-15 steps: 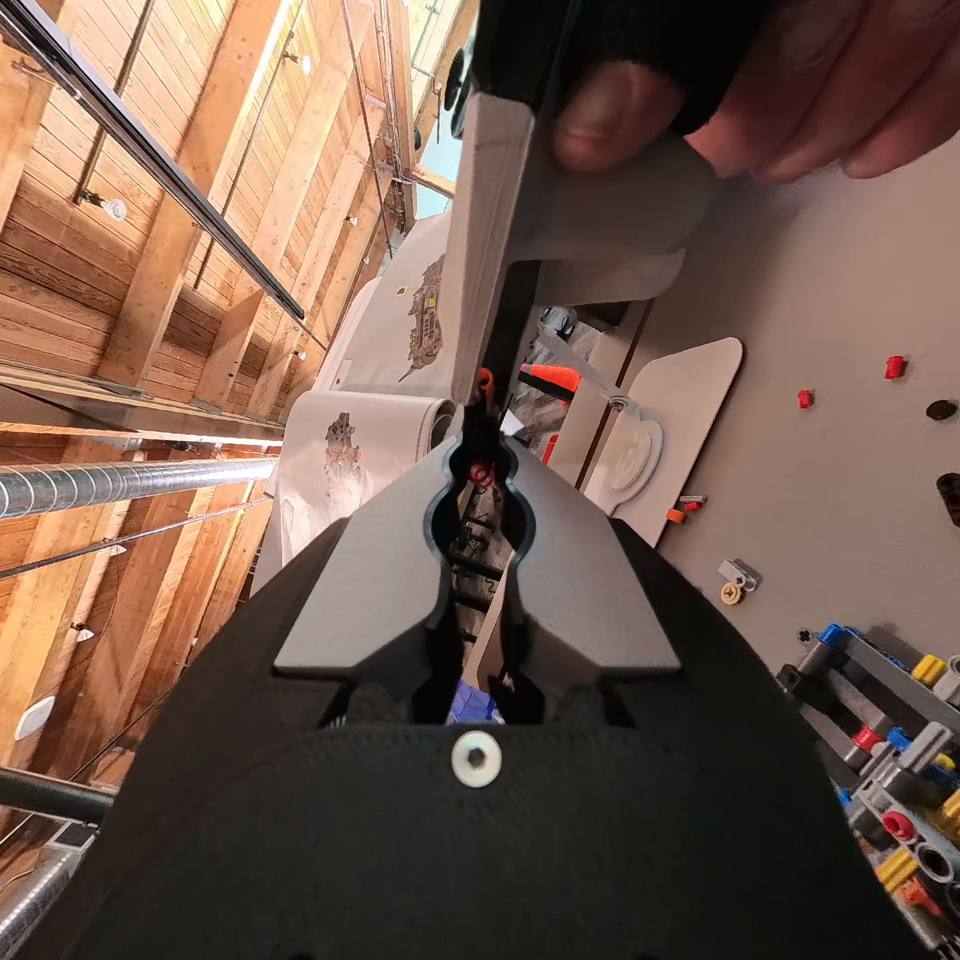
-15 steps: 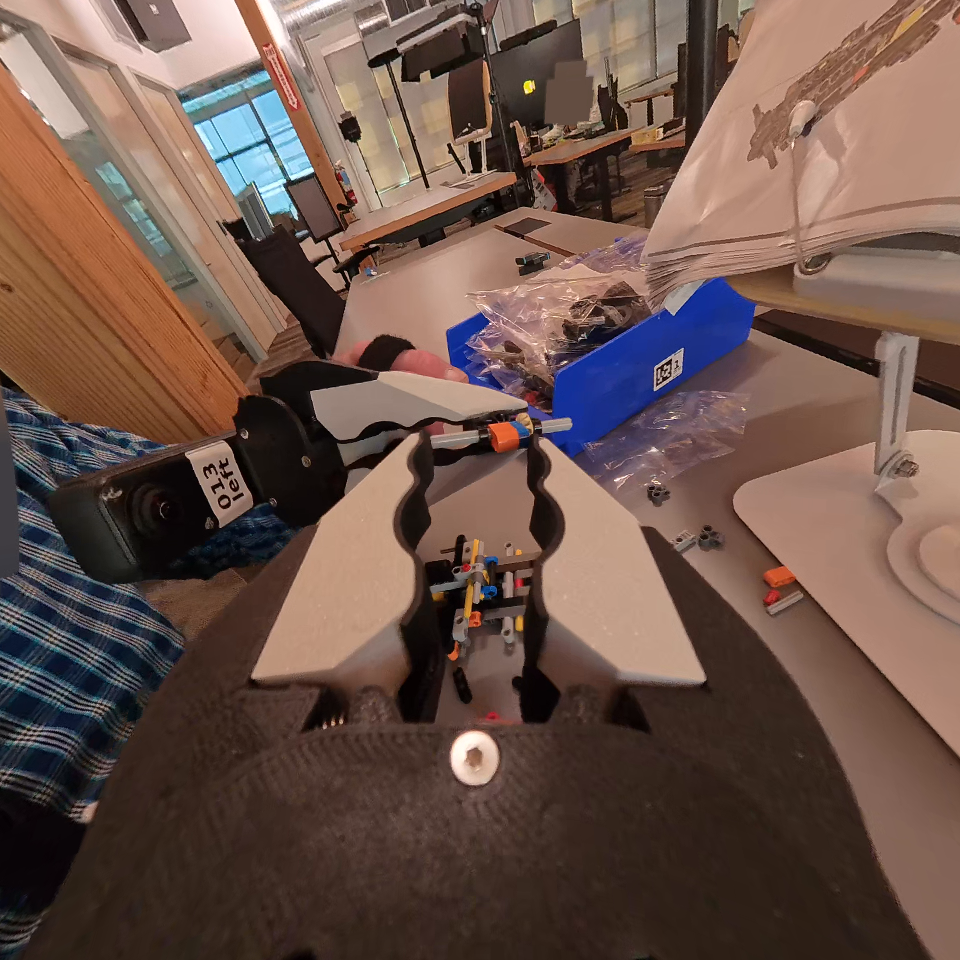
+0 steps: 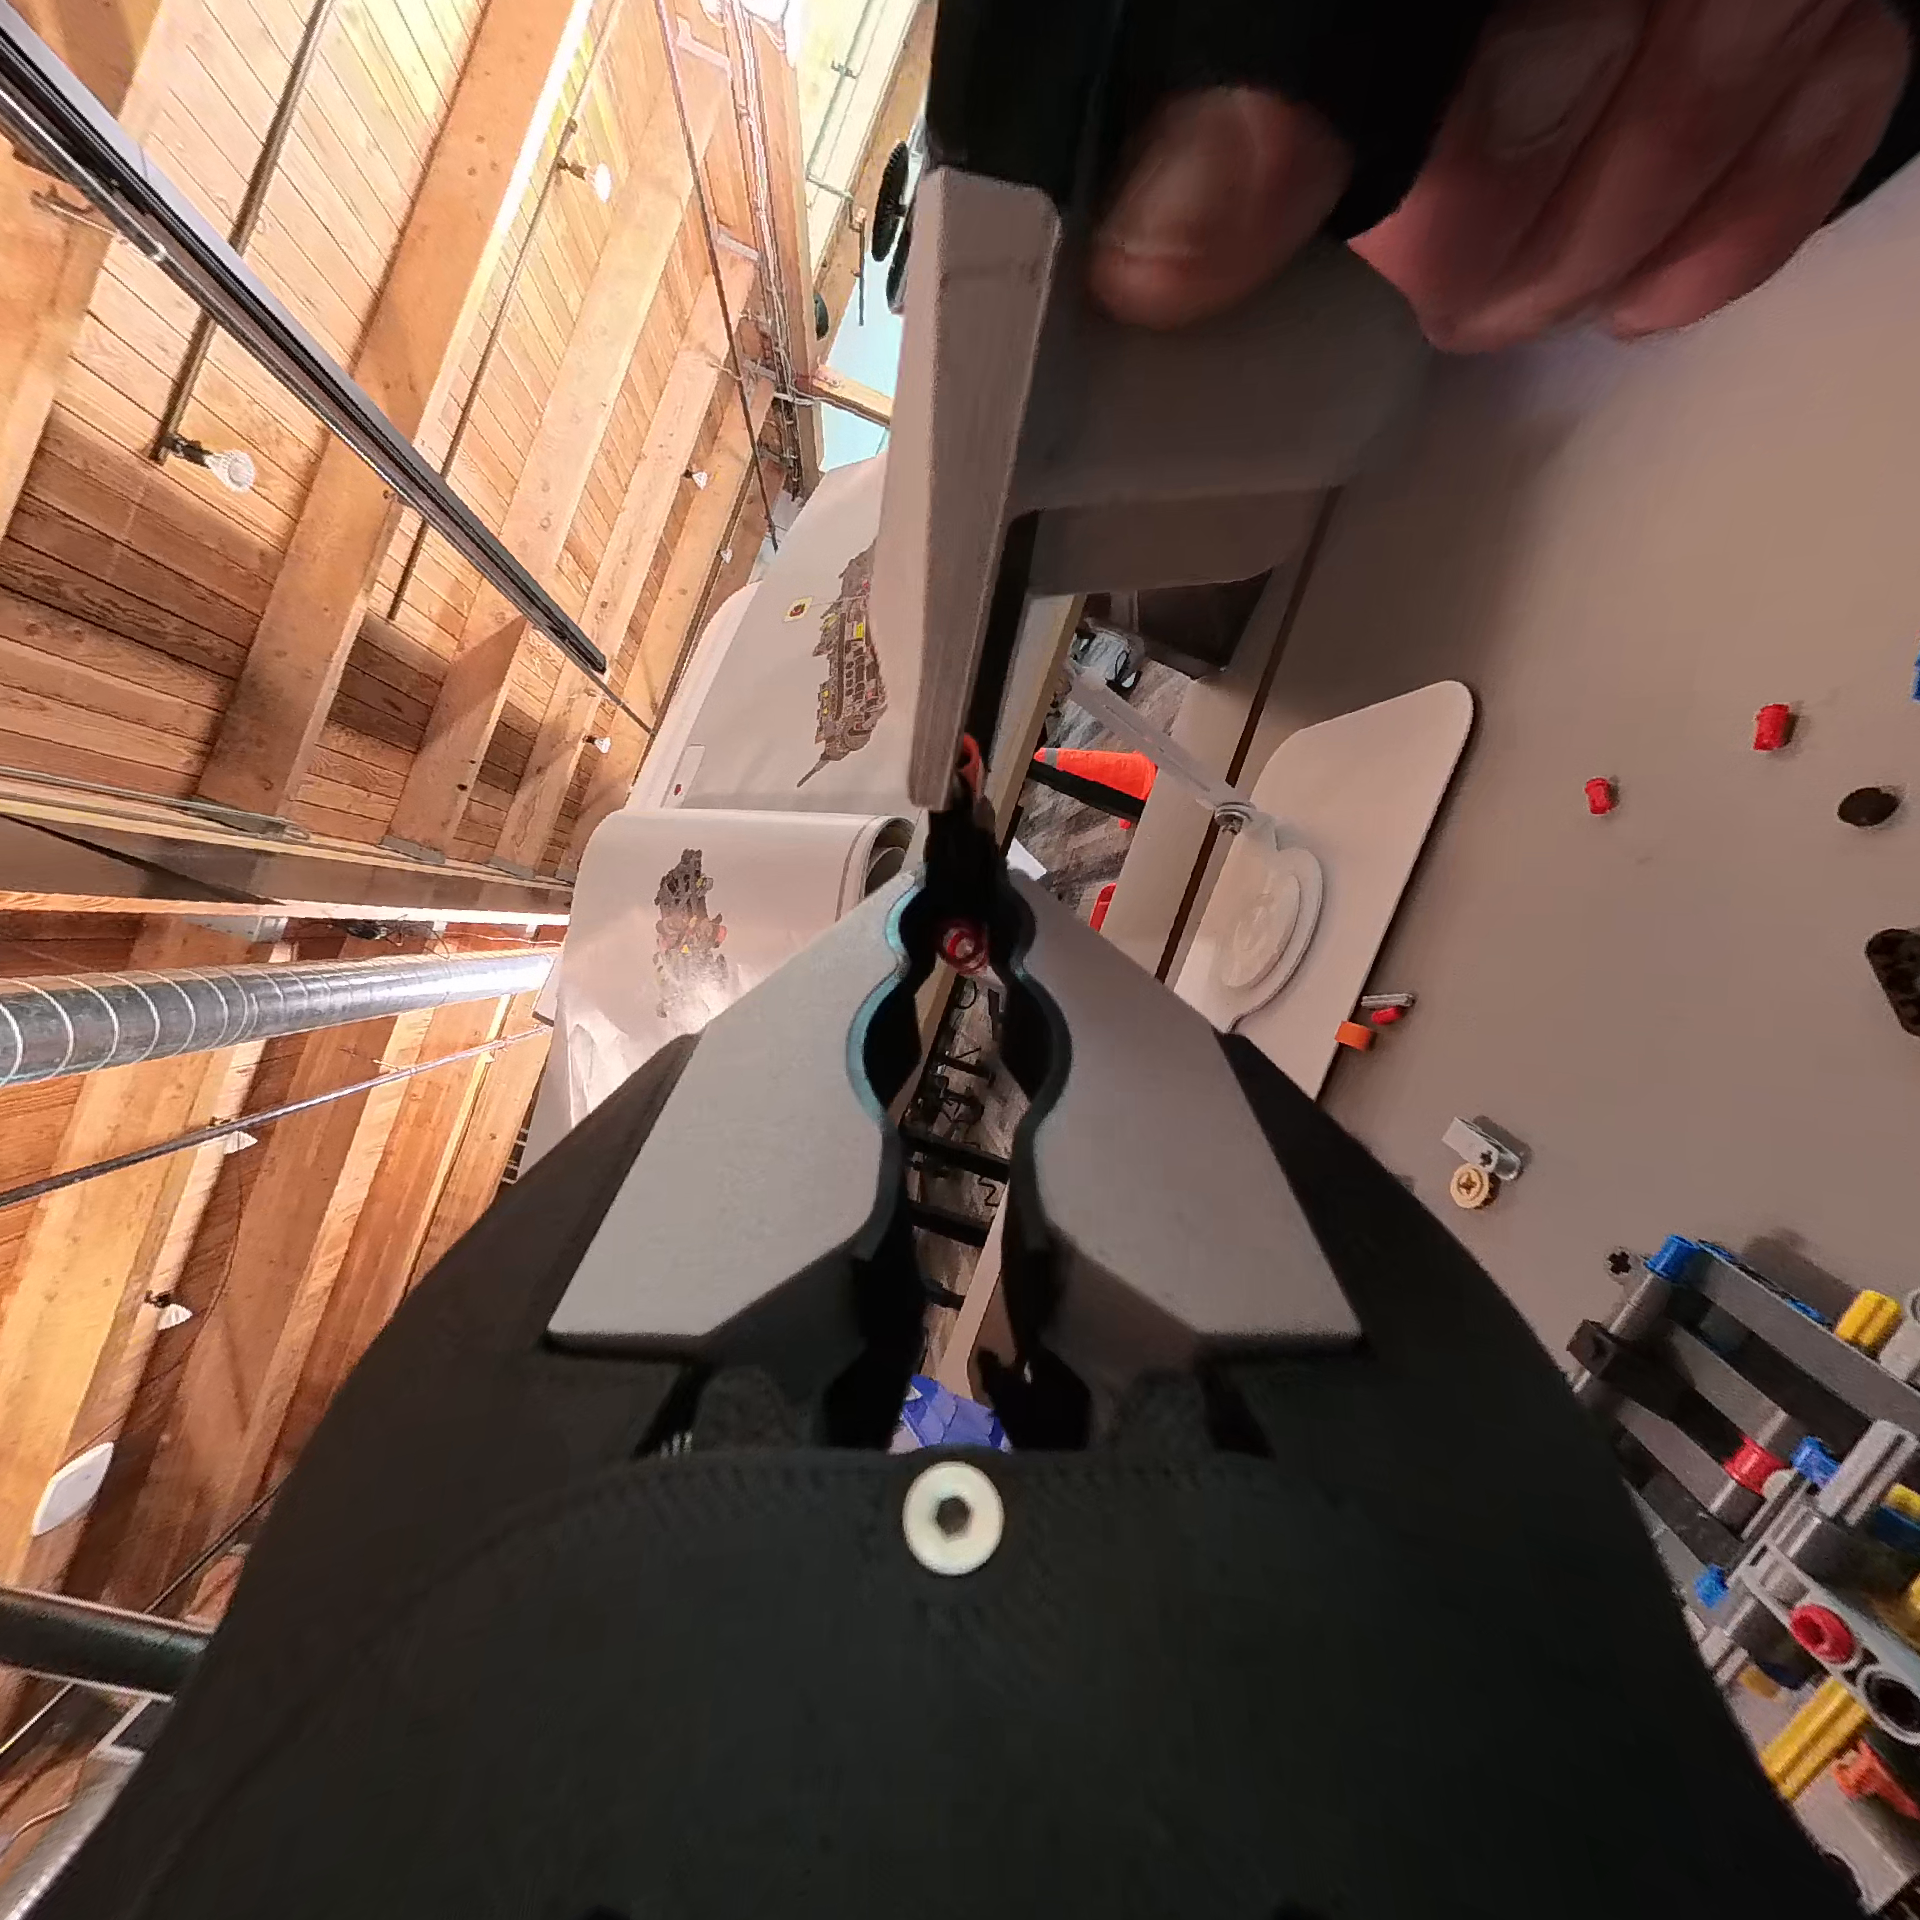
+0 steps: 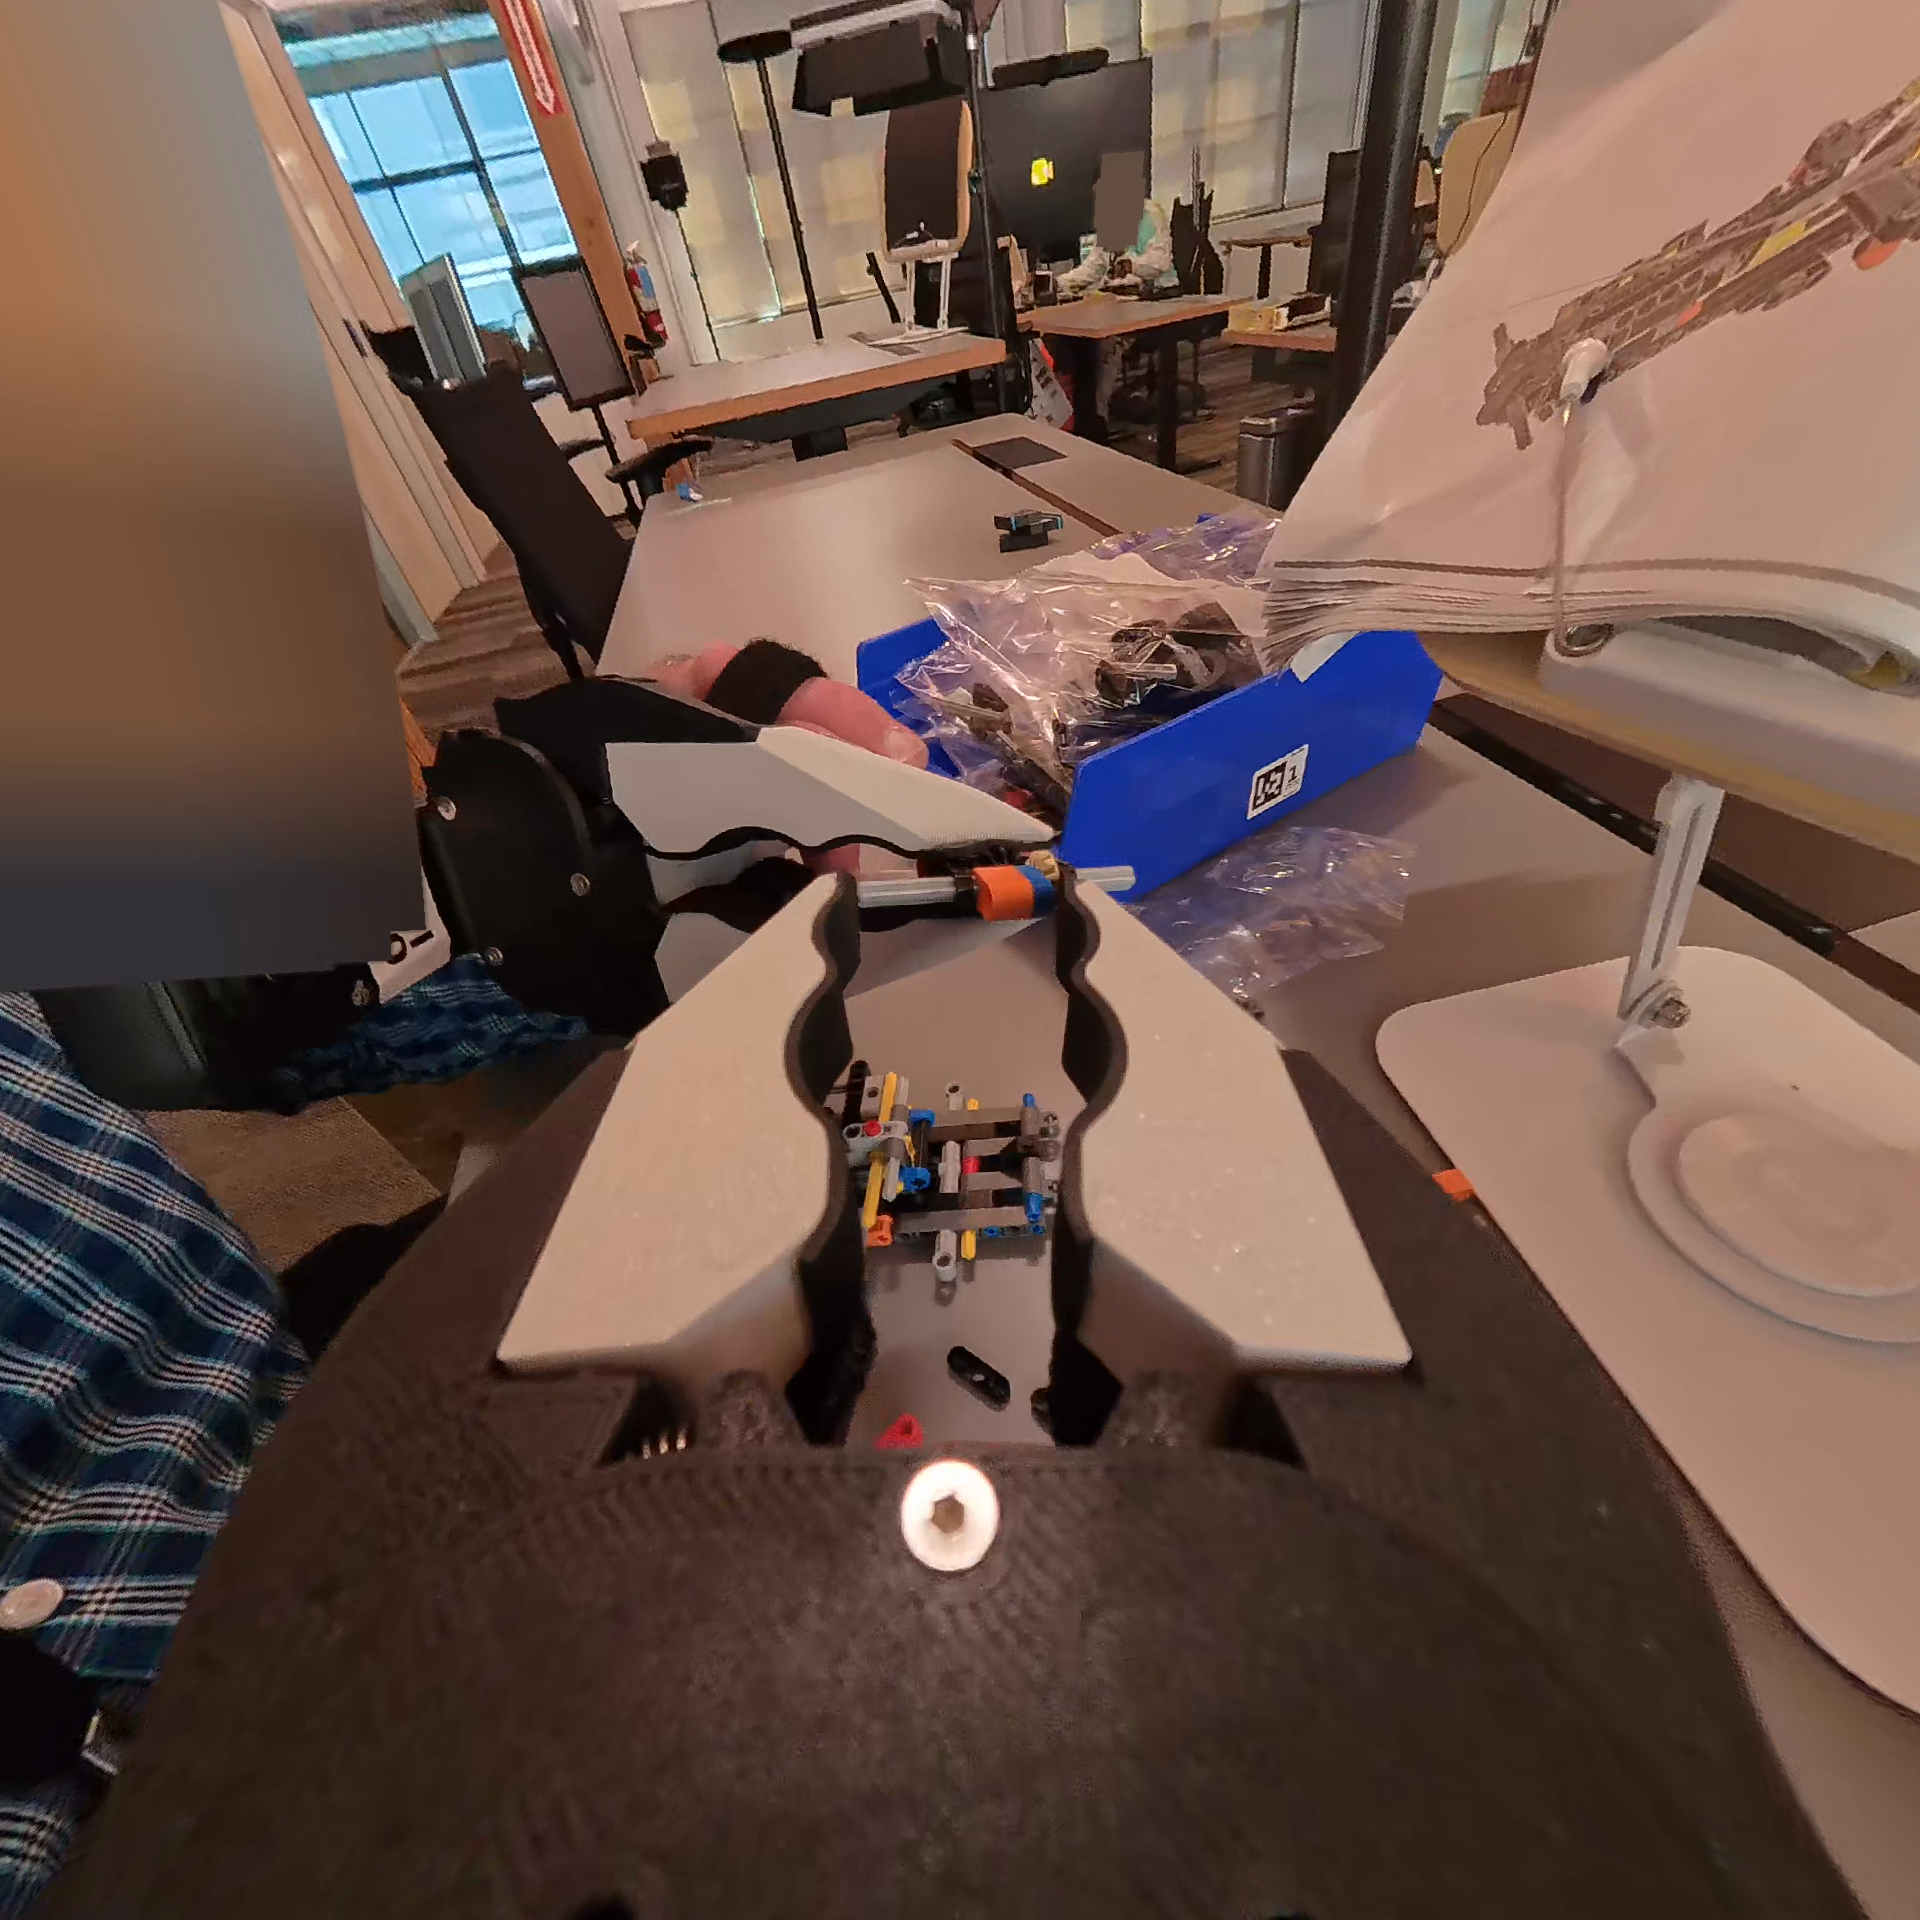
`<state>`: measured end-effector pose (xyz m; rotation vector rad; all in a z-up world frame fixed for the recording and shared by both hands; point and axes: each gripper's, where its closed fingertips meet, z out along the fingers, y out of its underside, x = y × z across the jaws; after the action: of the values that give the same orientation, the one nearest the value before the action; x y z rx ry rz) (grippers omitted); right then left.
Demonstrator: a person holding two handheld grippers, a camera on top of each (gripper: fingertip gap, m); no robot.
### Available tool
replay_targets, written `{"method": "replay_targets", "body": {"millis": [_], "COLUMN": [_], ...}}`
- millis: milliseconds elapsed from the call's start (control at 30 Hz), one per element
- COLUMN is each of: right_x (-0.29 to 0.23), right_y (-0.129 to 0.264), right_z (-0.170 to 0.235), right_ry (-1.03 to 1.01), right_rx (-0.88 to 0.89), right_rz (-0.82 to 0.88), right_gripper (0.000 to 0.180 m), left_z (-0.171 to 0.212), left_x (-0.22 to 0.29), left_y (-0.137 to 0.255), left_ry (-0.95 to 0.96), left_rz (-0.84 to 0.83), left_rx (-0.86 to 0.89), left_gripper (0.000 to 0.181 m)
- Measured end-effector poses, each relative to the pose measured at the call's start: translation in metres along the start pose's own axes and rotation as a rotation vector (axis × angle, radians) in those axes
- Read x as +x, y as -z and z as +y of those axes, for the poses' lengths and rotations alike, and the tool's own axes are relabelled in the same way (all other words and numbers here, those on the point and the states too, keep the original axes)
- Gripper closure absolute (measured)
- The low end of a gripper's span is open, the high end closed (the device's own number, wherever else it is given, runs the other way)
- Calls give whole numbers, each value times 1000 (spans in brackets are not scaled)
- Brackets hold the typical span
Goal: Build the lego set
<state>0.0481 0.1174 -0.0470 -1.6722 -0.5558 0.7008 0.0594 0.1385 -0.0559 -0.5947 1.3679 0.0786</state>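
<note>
My left gripper [image 3: 961, 914] is shut on a small black piece with a red end [image 3: 961, 940]. In the right wrist view it [image 4: 977, 844] comes in from the left and holds this piece against a grey axle [image 4: 904, 891] carrying an orange bush [image 4: 997, 891] and a blue one. My right gripper [image 4: 961, 914] has its jaws apart, with the axle lying across its fingertips. In the left wrist view it [image 3: 951, 790] comes down from above, held by a hand [image 3: 1558, 156]. The partly built lego frame [image 4: 951, 1164] lies on the table below; it also shows in the left wrist view [image 3: 1787, 1475].
A blue bin [image 4: 1247, 748] with bags of parts stands behind the grippers. An instruction book [image 4: 1662, 364] rests on a white stand [image 4: 1558, 1091] at the right. Loose pins [image 3: 1771, 725] and a black pin [image 4: 979, 1374] lie on the table. A plaid sleeve [image 4: 104, 1351] is at the left. The tips of both grippers are at nearly the same place.
The right wrist view has shifted a little, and the frame on the table now shows more fully between its fingers. The axle stays at the fingertips. Both grips look unchanged.
</note>
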Motion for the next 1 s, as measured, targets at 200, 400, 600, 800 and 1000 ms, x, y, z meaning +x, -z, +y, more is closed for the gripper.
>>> {"method": "replay_targets", "body": {"millis": [200,400,600,800,1000], "right_x": [-3,-3,-2,-1,2], "right_y": [2,4,4,3,3], "right_z": [0,1,2,2,2], "right_ry": [5,-20,-29,-39,-30], "right_rx": [-25,-30,-30,-30,-35], "right_rz": [-19,-26,-15,-8,24], "right_gripper": [145,146,149,152,154], "left_z": [-2,-1,1,3,5], "left_x": [0,1,1,1,2], "left_y": [2,1,1,0,-1], "left_ry": [-23,-22,-12,-22,-19], "left_rz": [-3,-9,-4,-5,-3], "left_rx": [1,-8,-19,-19,-26], "left_gripper": [174,175,176,175,176]}}
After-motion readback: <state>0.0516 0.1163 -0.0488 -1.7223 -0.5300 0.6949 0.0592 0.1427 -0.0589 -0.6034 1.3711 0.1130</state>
